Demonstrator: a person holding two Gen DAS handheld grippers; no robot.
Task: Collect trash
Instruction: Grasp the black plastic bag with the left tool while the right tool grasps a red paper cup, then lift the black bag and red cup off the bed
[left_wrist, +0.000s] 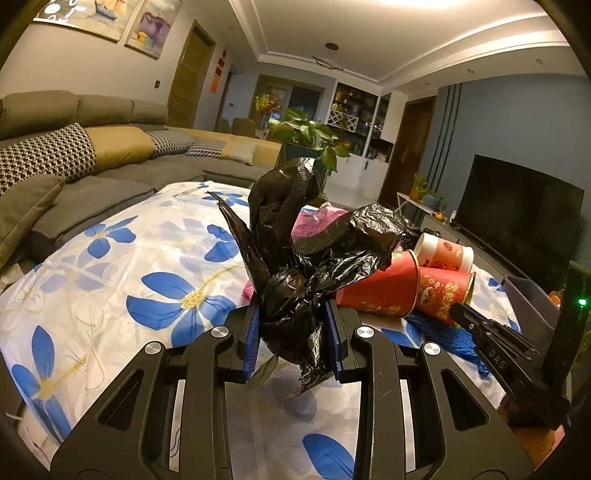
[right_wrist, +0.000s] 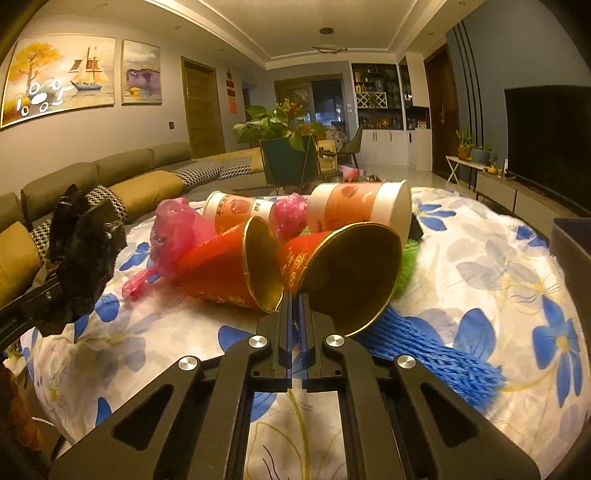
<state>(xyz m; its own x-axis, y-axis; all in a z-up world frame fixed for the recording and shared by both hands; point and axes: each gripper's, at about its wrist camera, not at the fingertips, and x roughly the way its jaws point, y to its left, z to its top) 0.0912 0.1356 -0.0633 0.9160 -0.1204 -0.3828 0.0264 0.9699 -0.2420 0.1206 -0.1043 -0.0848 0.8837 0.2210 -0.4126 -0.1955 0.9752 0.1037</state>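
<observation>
A crumpled black plastic bag (left_wrist: 295, 258) rises from between the blue pads of my left gripper (left_wrist: 293, 310), which is shut on its bunched lower part, above the flowered tablecloth (left_wrist: 110, 280). Two red paper cups with gold insides lie on their sides. My right gripper (right_wrist: 295, 299) is shut, its fingertips pinching the near rim of the right red cup (right_wrist: 354, 277). The left red cup (right_wrist: 221, 269) lies just beside the fingers. In the left wrist view the right gripper (left_wrist: 458, 308) meets that cup's rim. The black bag (right_wrist: 85, 240) shows at the left of the right wrist view.
Two white and orange cups (right_wrist: 369, 206) (right_wrist: 236, 214) lie behind the red ones, with pink plastic bags (right_wrist: 173, 229) between them. A blue foam net (right_wrist: 436, 354) and a green one (right_wrist: 408, 258) lie under the cups. A grey bin (right_wrist: 572, 240) stands at the right edge. A sofa (left_wrist: 92, 192) runs along the left.
</observation>
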